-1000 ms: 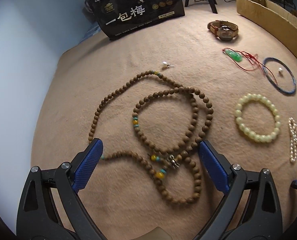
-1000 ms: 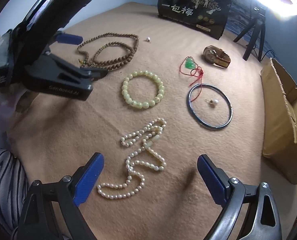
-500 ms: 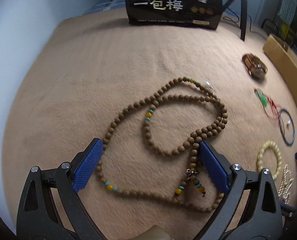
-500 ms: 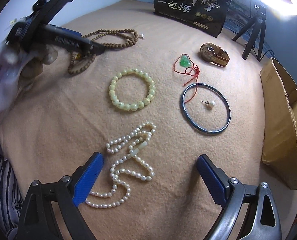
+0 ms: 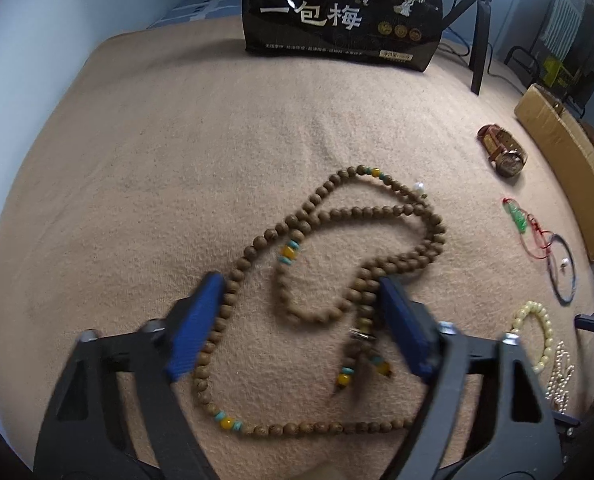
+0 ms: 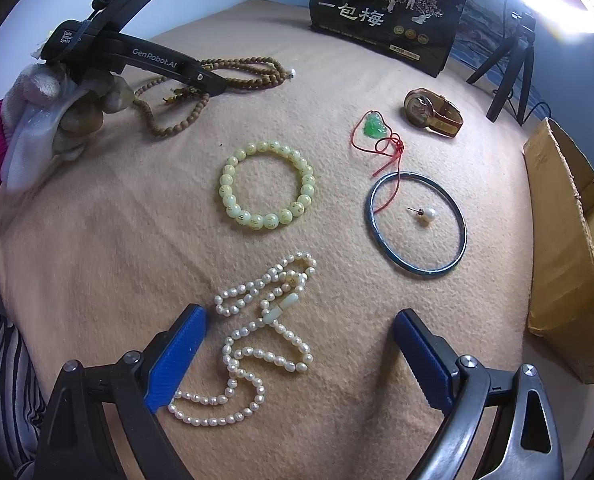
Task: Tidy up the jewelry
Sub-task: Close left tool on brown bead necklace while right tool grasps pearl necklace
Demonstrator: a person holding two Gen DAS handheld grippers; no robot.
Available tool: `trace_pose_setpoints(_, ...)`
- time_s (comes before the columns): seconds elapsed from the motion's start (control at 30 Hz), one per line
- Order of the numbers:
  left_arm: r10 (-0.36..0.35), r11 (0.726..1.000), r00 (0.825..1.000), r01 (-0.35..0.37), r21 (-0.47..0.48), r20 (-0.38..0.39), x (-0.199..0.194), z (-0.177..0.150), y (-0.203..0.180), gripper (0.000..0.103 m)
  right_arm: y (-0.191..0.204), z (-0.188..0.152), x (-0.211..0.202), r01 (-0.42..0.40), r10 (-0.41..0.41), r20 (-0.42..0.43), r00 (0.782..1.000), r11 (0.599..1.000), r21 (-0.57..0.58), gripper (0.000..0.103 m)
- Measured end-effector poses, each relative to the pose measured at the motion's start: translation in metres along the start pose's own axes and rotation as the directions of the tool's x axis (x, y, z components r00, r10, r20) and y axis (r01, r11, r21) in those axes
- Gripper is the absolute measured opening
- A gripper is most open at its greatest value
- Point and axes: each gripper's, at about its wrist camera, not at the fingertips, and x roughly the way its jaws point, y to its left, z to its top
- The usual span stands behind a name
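A long brown wooden bead necklace (image 5: 337, 232) with yellow and turquoise accents lies looped on the tan blanket (image 5: 177, 140). My left gripper (image 5: 301, 312) is open and low over it, its blue fingers straddling the loops. The necklace also shows in the right wrist view (image 6: 237, 72), under the left gripper's body (image 6: 137, 54). My right gripper (image 6: 299, 354) is open, its fingers either side of a white pearl necklace (image 6: 257, 344). A pale green bead bracelet (image 6: 267, 186), a blue bangle (image 6: 415, 224) with a pearl stud (image 6: 427, 214) inside, a jade pendant on red cord (image 6: 375, 128) and a brown watch (image 6: 433, 112) lie beyond.
A black printed bag (image 6: 385, 12) stands at the blanket's far edge. A cardboard box (image 6: 569, 240) lies along the right side. A tripod (image 6: 513, 68) stands at the back right. A second pearl stud (image 5: 418, 188) touches the wooden necklace's far loop.
My left gripper has swung left and dropped lower over the wooden necklace. My right gripper has moved forward over the pearl necklace. Both stay open.
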Motion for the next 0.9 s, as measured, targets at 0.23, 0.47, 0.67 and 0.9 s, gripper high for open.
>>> trace_pose_setpoints(0.23,-0.048,0.998,0.999,0.048,-0.049,0.0,-0.005,0.001,0.005,0.027,0.004,0.0,-0.002,-0.02,0.02,0.005,1.0,1.0,-0.001,0.085)
trace_pose_setpoints(0.47,-0.024,0.998,1.0,0.025,-0.061,0.01,-0.008,0.0,0.002,0.011,0.011,0.001,-0.007,-0.04,0.04,0.011,0.999,0.999,-0.035,0.057)
trace_pose_setpoints(0.67,-0.033,0.997,0.999,0.035,-0.073,0.03,-0.018,-0.004,-0.001,0.01,0.011,0.004,-0.009,-0.046,0.047,0.018,0.999,0.998,-0.037,0.015)
trace_pose_setpoints(0.9,-0.051,0.994,0.995,0.059,-0.092,0.084,-0.049,-0.007,-0.005,0.01,-0.002,0.004,-0.019,-0.067,0.066,0.03,0.997,0.997,0.025,0.005)
